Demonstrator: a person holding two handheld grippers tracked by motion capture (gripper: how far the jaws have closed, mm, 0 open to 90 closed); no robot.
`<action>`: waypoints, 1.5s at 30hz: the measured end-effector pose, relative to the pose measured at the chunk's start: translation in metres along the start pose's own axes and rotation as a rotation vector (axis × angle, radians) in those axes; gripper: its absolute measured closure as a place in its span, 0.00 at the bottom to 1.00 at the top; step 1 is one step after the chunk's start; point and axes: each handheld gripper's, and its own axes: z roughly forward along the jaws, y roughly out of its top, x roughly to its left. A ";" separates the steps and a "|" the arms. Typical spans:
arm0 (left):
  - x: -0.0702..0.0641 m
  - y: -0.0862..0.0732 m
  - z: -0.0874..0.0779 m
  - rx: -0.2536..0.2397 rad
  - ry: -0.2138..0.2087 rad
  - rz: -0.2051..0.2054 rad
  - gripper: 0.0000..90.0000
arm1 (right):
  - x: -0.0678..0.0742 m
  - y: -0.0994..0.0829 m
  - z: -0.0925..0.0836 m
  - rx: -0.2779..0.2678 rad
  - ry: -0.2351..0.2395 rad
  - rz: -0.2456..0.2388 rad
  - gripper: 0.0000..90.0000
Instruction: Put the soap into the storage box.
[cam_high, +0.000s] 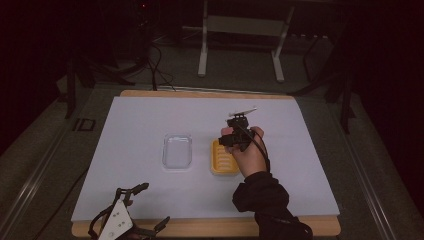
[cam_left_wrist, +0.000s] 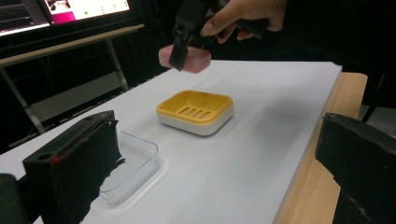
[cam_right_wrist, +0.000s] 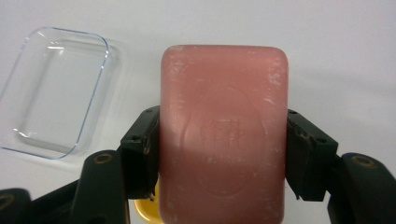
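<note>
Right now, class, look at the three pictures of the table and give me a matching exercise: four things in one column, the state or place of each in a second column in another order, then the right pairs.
Things
1. pink soap bar
2. yellow soap dish
3. clear plastic lid
4. left gripper

States or places
A. lies flat on the white sheet, left of the dish in the high view
B. rests at the near edge of the table, jaws apart
C. is clamped between two black jaws, off the table
D. stands empty, with slots in its floor

Pairs: 1-C, 2-D, 3-A, 4-B
</note>
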 end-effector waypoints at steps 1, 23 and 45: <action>0.000 0.000 0.000 0.000 0.000 0.001 0.01 | 0.002 -0.002 0.003 -0.003 -0.003 0.005 0.42; -0.001 0.000 0.000 -0.001 -0.008 0.006 0.01 | 0.012 -0.030 0.050 0.022 0.002 0.113 0.42; -0.001 0.000 0.000 0.001 -0.014 0.004 0.01 | 0.012 -0.041 0.072 0.068 -0.013 0.111 0.40</action>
